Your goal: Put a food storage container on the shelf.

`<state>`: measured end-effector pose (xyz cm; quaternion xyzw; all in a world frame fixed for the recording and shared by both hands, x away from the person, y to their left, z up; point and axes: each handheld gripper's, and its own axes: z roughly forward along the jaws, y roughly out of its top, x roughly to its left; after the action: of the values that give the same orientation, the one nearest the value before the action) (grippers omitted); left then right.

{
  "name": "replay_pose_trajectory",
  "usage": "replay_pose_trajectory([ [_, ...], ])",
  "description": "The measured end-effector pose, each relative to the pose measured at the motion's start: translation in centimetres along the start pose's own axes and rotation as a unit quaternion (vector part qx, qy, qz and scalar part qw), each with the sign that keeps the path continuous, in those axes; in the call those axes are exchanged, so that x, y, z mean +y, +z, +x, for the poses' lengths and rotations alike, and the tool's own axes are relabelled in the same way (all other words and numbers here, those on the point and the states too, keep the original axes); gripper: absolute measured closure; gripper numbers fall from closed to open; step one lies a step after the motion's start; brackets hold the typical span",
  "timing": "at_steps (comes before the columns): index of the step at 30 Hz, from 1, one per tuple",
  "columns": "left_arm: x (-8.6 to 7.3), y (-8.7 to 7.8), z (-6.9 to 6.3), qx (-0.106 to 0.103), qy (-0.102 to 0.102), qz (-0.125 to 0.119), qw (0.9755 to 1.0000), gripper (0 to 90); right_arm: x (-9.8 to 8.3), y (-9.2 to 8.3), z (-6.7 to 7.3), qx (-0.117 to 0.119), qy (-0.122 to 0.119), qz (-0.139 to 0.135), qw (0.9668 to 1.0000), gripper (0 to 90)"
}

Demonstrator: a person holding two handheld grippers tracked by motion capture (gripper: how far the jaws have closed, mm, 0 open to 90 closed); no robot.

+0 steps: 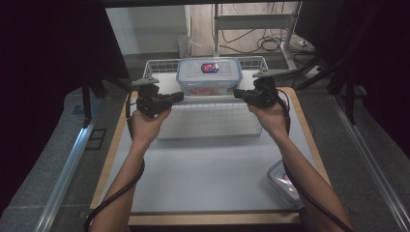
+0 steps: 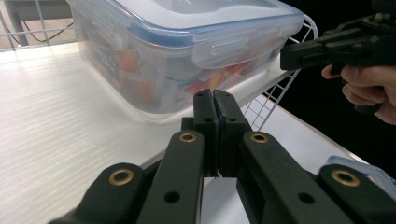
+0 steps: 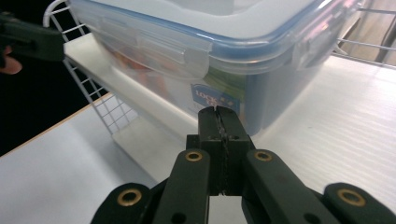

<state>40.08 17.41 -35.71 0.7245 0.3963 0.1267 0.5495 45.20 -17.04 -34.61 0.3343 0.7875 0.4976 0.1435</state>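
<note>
Closest to the lens in the left gripper view, my left tongs (image 2: 213,100) are sitting pressed together with nothing between them, their tips pointing at the lower wall of the clear lidded container (image 2: 187,51). I am holding my right tongs (image 3: 219,114) the same way, squeezed shut and empty, aiming at the container's label just beside the tips. From the high view, the container (image 1: 209,76) is standing upright on the white shelf (image 1: 208,99) inside the wire rack (image 1: 159,65) at the far side of the table (image 1: 203,164), and I am keeping one pair of tongs on each side of it, near its front corners. Another lidded box (image 1: 283,181) is lying near the table's right edge, beside my right forearm
</note>
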Motion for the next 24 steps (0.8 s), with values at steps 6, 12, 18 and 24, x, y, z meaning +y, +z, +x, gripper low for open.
replay_pose_trajectory([
  [6, -0.1, 0.1, -0.3, 0.001, 0.007, 0.002, 1.0000, 88.1, -0.3, 0.1, -0.3, 0.003, 0.004, 0.000, 1.0000, 89.7],
  [12, -0.8, -0.5, -1.4, 0.008, 0.022, 0.002, 0.9997, 81.0, -1.1, -0.9, 0.5, 0.022, -0.002, -0.007, 0.9997, 89.1],
  [18, -2.6, -1.5, -2.9, 0.015, 0.035, 0.005, 0.9993, 70.7, -2.7, -2.5, 1.7, 0.037, -0.017, -0.007, 0.9991, 82.8],
  [24, -5.2, -2.4, -4.6, 0.021, 0.054, 0.021, 0.9981, 59.9, -5.0, -3.7, 3.0, 0.047, -0.030, 0.008, 0.9984, 75.8],
])
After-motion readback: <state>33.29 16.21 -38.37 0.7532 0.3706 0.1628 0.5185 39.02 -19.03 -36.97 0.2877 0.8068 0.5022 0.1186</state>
